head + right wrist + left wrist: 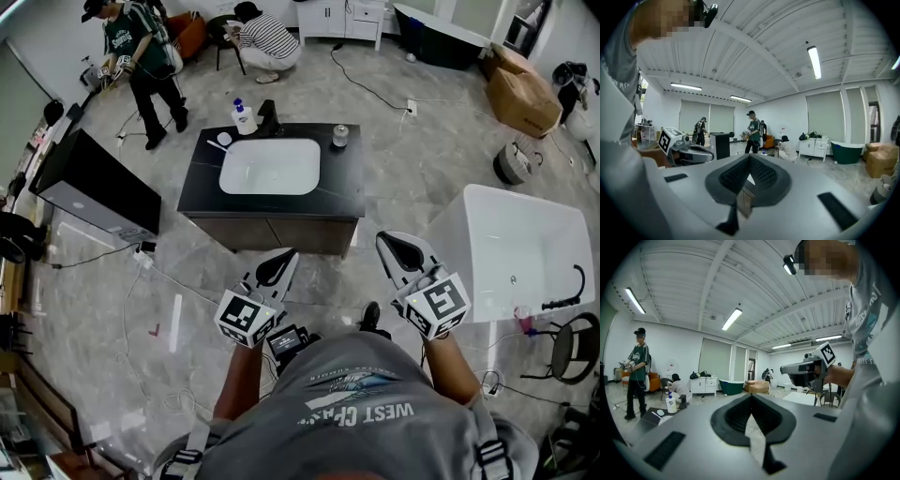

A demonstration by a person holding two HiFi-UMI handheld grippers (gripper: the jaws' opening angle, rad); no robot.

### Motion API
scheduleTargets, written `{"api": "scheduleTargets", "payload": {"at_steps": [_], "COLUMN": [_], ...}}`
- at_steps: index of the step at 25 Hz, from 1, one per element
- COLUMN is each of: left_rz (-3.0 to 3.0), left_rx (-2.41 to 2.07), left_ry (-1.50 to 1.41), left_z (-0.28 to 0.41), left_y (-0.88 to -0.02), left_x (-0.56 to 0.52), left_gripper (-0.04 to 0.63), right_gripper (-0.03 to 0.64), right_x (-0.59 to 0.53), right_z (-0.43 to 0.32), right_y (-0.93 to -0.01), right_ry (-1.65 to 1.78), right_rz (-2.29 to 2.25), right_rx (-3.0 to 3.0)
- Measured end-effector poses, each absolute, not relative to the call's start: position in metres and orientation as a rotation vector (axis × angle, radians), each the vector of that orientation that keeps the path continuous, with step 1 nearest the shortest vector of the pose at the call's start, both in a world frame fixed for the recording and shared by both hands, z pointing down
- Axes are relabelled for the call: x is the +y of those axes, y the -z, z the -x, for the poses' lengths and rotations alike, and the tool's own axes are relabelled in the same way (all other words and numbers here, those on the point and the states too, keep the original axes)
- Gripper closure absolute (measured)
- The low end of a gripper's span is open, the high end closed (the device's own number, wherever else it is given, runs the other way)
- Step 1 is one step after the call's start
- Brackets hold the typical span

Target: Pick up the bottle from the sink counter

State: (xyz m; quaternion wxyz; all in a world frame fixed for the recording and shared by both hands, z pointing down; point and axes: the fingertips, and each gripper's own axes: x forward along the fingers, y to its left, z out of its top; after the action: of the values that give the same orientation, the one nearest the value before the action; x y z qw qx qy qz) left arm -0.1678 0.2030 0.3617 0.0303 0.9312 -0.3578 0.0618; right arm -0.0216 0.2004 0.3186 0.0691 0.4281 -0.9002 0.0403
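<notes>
1. The left gripper [278, 268] and the right gripper [401, 251] are held low before the person's body, pointed toward the tabletop [345, 183] and well short of it.
2. A white basin [270, 166] is set into the tabletop. The bottle [244, 117] is stood upright behind it at the far left, beside the faucet [269, 117].
3. Both grippers are seen with jaws pressed together, and nothing is held between them.

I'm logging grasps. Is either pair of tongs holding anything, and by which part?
Nothing is held: the left tongs and right tongs are both shut and empty; the bottle stands untouched on the counter.
</notes>
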Motion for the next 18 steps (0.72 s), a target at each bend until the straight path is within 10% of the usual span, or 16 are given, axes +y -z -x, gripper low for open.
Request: {"api": "scheduleTargets", "payload": {"at_steps": [18], "left_rz": [-2.779], "left_rx": [-1.302], "left_ry": [-0.272], "left_z": [0.099], "left_y": [-0.36], "left_x": [0.152], "left_gripper": [0.594], "right_gripper": [0.615], "right_x": [0.116], "right_z": [-0.048], "right_y": [-0.329], "right_ry": [-0.168], "right_rz": [-1.109], "right_rx": [-2.83]}}
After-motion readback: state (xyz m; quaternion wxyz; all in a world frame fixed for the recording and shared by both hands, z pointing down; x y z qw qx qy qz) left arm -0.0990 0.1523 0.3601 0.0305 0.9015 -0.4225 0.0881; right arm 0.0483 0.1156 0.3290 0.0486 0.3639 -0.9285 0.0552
